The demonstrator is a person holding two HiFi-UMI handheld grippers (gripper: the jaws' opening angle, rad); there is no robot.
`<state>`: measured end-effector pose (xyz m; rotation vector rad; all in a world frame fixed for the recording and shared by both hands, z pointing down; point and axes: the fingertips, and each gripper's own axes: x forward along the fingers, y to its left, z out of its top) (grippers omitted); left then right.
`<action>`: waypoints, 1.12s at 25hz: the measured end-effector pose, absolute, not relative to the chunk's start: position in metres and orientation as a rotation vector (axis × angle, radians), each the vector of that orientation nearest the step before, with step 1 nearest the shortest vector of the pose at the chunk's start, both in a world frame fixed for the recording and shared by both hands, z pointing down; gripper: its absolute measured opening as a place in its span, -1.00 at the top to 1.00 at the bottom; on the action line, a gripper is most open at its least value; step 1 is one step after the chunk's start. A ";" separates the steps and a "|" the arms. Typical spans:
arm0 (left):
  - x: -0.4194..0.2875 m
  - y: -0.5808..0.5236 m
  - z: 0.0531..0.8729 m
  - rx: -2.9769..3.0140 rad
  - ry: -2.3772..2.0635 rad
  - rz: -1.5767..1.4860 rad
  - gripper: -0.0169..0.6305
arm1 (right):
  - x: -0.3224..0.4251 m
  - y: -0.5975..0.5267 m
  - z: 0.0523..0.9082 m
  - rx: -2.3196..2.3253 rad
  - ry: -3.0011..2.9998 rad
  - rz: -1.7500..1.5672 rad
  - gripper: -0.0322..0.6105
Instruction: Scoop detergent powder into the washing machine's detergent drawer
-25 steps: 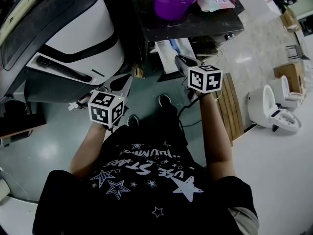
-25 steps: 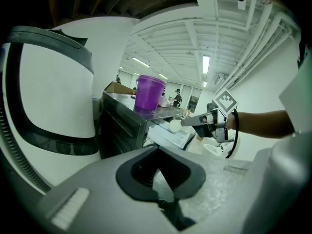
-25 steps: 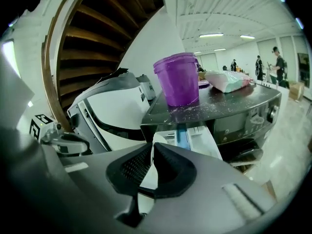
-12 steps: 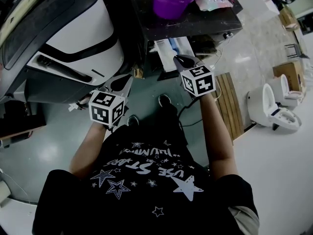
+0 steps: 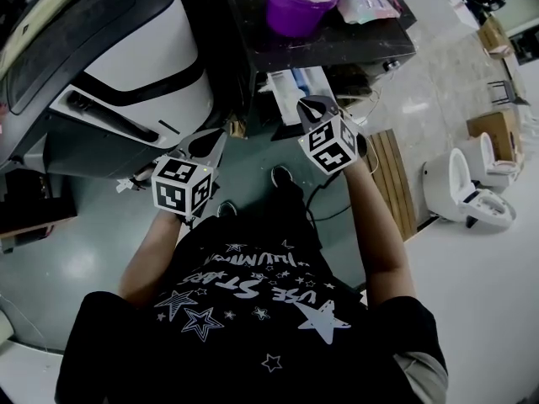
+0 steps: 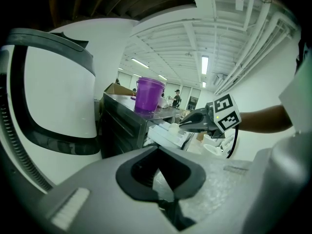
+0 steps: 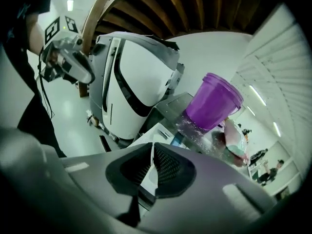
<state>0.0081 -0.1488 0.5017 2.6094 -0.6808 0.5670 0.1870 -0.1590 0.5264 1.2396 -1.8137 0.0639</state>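
Standing upright on the table (image 5: 345, 45), mouth up, the purple cup (image 5: 296, 8) holds white powder. Below it, a white tray (seemingly the detergent drawer (image 5: 295, 87)) points lengthwise toward the person. The left gripper (image 5: 212, 143) and right gripper (image 5: 310, 105) have their tips together and hold nothing.

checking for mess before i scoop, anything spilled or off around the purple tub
Yes: white powder specks lie scattered on the dark tabletop around the foot of the purple tub, which looks like spilled detergent. The tub itself stands upright. Nothing else stands out.
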 end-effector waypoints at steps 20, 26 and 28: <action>-0.042 -0.133 0.502 2.622 -0.670 0.526 0.94 | 0.176 -0.145 0.505 1.390 -1.664 0.010 0.79; -0.049 -0.118 0.511 2.619 -0.607 0.549 0.94 | 0.180 -0.132 0.484 1.797 -1.780 0.308 0.79; -0.048 -0.115 0.513 2.615 -0.586 0.553 0.94 | 0.180 -0.126 0.476 1.917 -1.820 0.410 0.79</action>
